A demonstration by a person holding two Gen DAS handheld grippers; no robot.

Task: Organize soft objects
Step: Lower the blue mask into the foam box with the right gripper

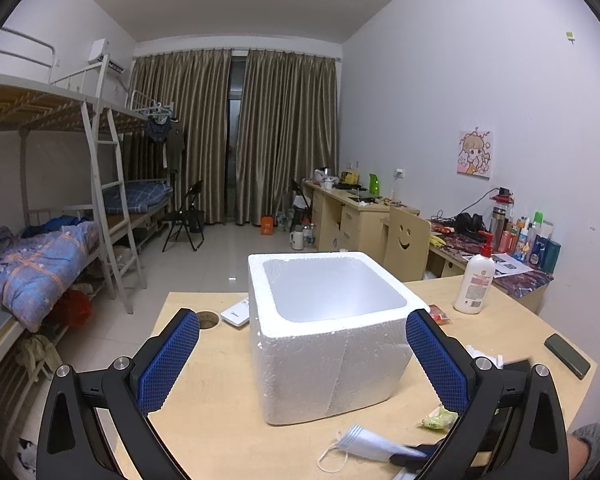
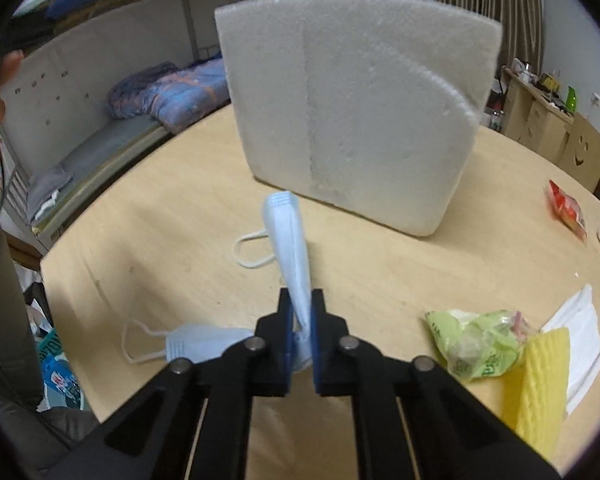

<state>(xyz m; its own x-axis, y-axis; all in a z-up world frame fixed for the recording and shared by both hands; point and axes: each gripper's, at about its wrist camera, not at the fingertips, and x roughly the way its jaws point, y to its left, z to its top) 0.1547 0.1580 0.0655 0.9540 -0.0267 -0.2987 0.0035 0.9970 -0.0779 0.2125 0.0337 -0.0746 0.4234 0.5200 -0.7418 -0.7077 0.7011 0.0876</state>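
1. So, the right gripper [image 2: 302, 312] has its jaws pinched tight on a light blue face mask [image 2: 290, 240], grabbing it around the middle fold. One end sticks up toward the foam box [image 2: 352, 116], the other end droops left with its ear loop lying on the table [image 2: 160, 232].
2. The left gripper [image 1: 302, 344] is wide open, nothing between its blue pads [image 1: 168, 360], and it's hovering in front of the same white foam box [image 1: 332, 336], which looks empty inside.
3. Off to the right gripper's right there's a crumpled green wrapper [image 2: 472, 340], a yellow sponge [image 2: 540, 384], and what's probably a white mask [image 2: 580, 332], kinda blurry.
4. Further back: a lotion pump bottle [image 1: 475, 280] and a dark phone [image 1: 567, 355].
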